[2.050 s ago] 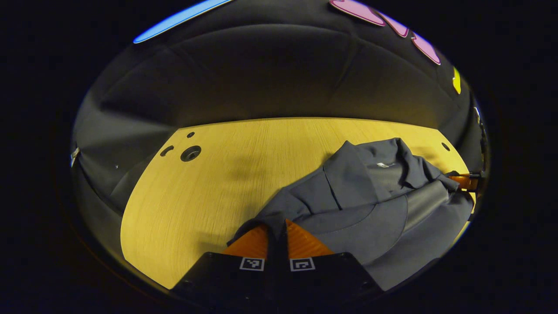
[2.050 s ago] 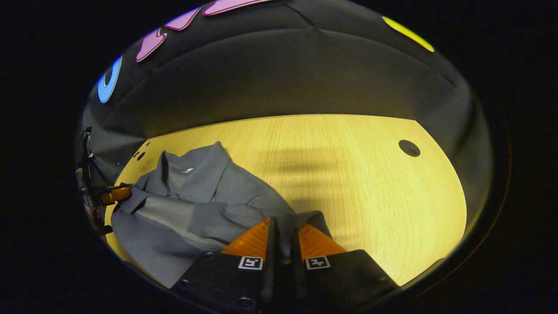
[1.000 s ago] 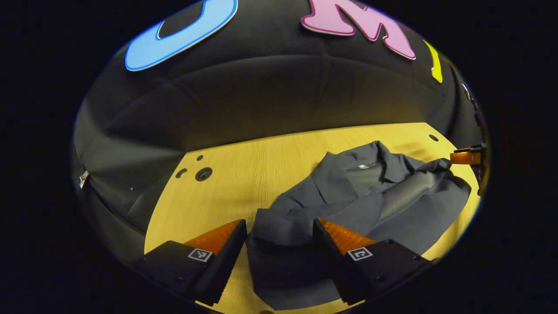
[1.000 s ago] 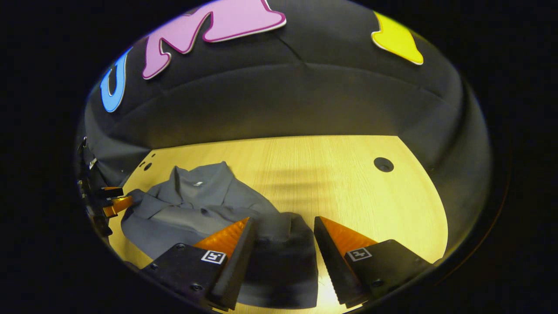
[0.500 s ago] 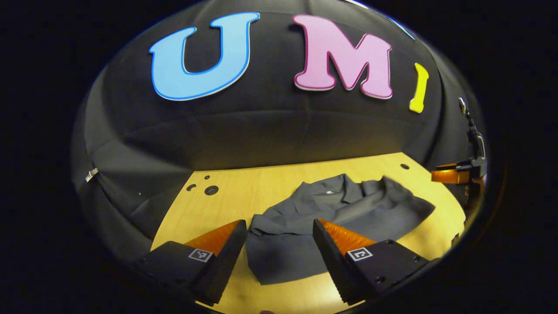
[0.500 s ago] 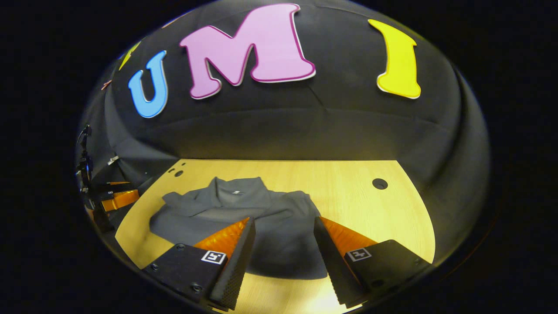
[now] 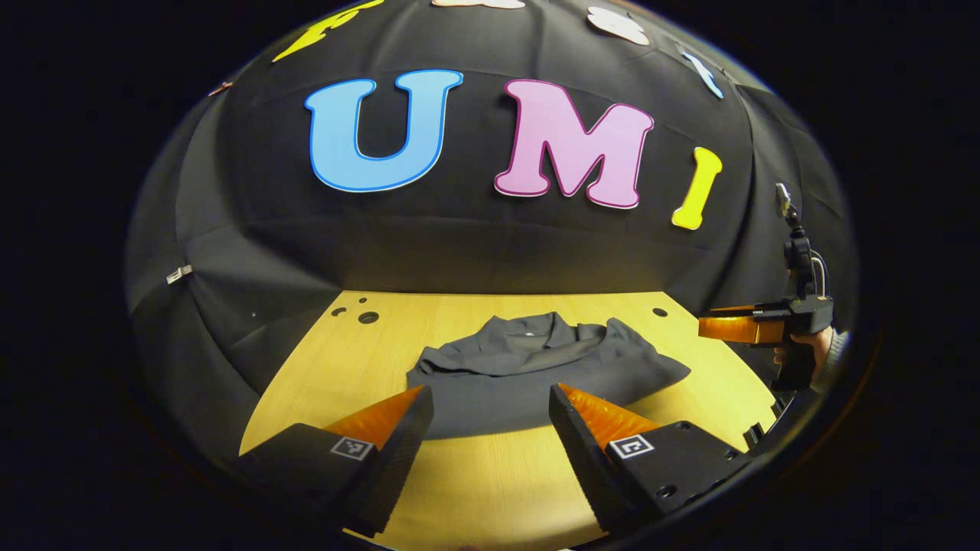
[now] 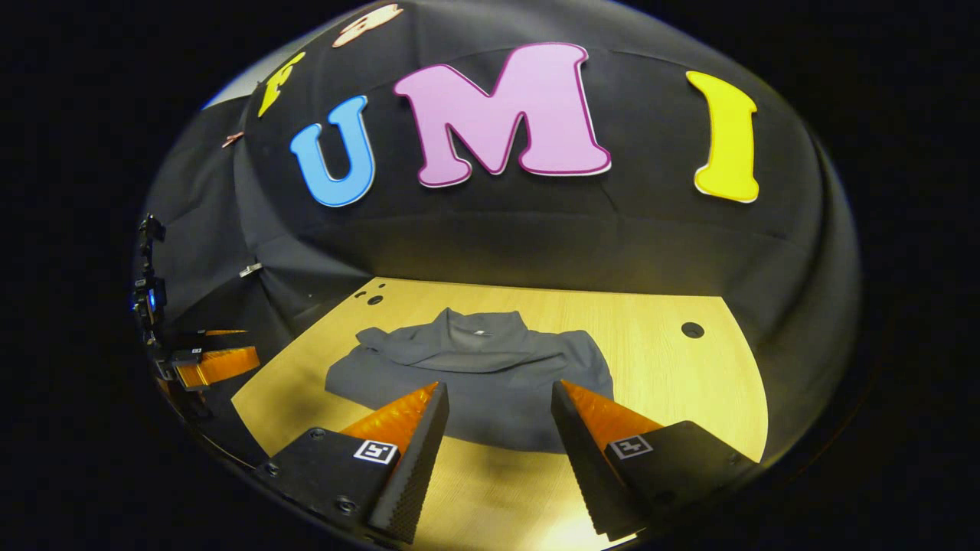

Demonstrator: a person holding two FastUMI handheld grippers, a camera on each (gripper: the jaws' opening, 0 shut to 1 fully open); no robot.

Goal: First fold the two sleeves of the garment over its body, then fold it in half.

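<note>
both grippers' jaws released, apart from the folded garment [image 7: 536, 367] on the table [image 7: 498, 474].

Black claw [image 7: 490, 392] bodies with square coded markers, screws, ridged finger faces.

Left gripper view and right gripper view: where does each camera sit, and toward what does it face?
Left gripper view: rides the open left gripper, facing the garment; the right gripper is also seen.
Right gripper view: rides the open right gripper, facing the garment.
Shared: garment, table, booth wall.
</note>
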